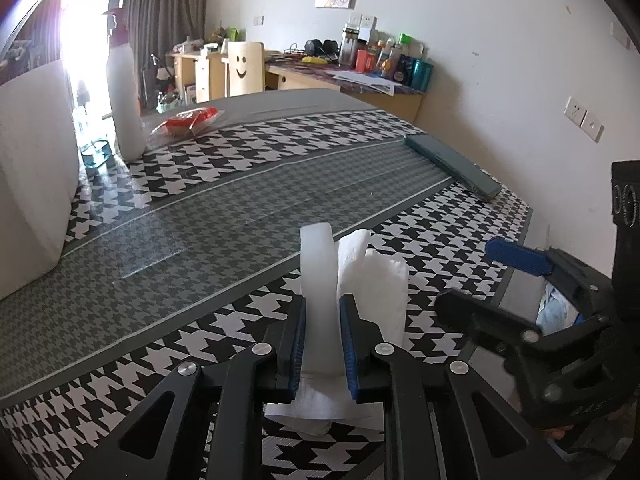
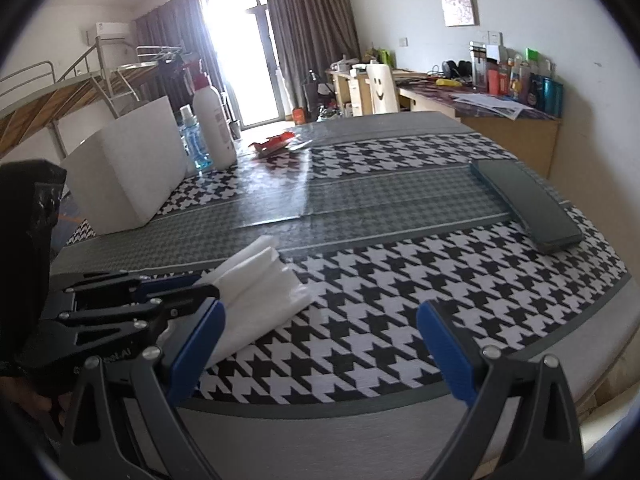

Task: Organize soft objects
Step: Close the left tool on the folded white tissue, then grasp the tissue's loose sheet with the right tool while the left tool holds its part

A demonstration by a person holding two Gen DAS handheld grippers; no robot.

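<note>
My left gripper (image 1: 323, 344) is shut on a thin white foam strip (image 1: 318, 276) that stands up between its blue pads. Folded white tissue paper (image 1: 380, 292) lies against and under the strip on the houndstooth table cover (image 1: 200, 168). In the right wrist view the white tissue and strip (image 2: 256, 288) lie at the left, with the left gripper (image 2: 176, 292) on them. My right gripper (image 2: 320, 344) is open and empty, low over the table's near edge, right of the tissue. It shows at the right in the left wrist view (image 1: 480, 276).
A large white foam block (image 2: 128, 176) stands at the left. A white spray bottle (image 2: 214, 124), a blue bottle (image 2: 192, 140) and a red wrapper (image 2: 274, 144) sit at the far left. A dark flat case (image 2: 524, 204) lies at the right edge.
</note>
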